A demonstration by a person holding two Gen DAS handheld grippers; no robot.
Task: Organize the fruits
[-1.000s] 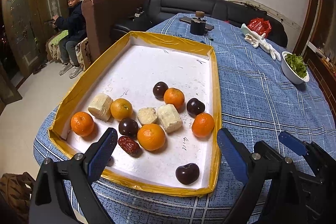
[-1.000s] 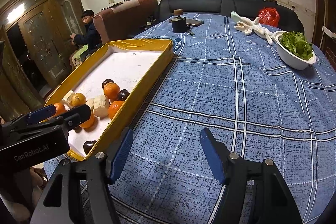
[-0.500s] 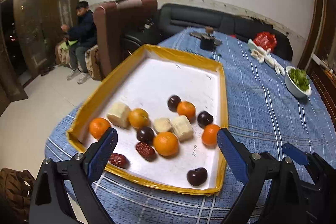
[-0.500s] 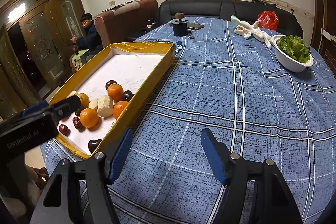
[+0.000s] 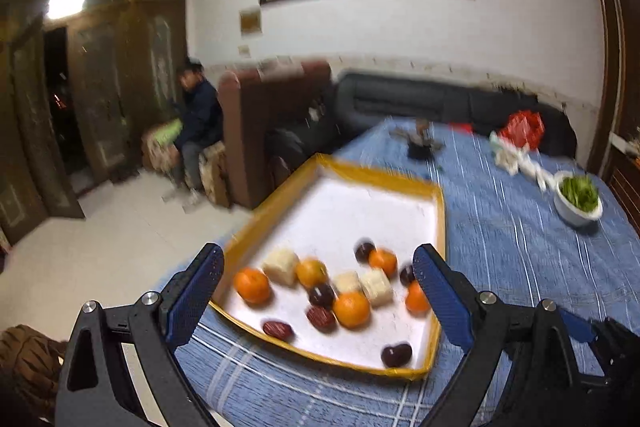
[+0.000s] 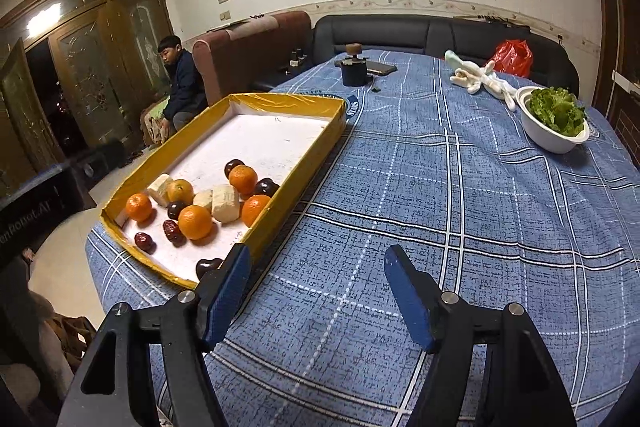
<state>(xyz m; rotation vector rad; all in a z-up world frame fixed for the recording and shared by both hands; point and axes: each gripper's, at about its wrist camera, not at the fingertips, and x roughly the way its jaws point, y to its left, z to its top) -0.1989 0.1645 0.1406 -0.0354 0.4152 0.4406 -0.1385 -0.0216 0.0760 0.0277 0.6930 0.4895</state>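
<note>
Over the near end of the tray [image 5: 439,223], the left tool [image 5: 316,287] is held wide and empty; the right tool [image 6: 318,291], equally wide, hangs above bare cloth. One orange [image 5: 351,309] should be approached squarely and gripped gently.

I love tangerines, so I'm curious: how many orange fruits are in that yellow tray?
5, all in the tray: one near the left wall, one behind it, the nearest in front, one farthest back, one by the right wall. None seems hidden.
</note>
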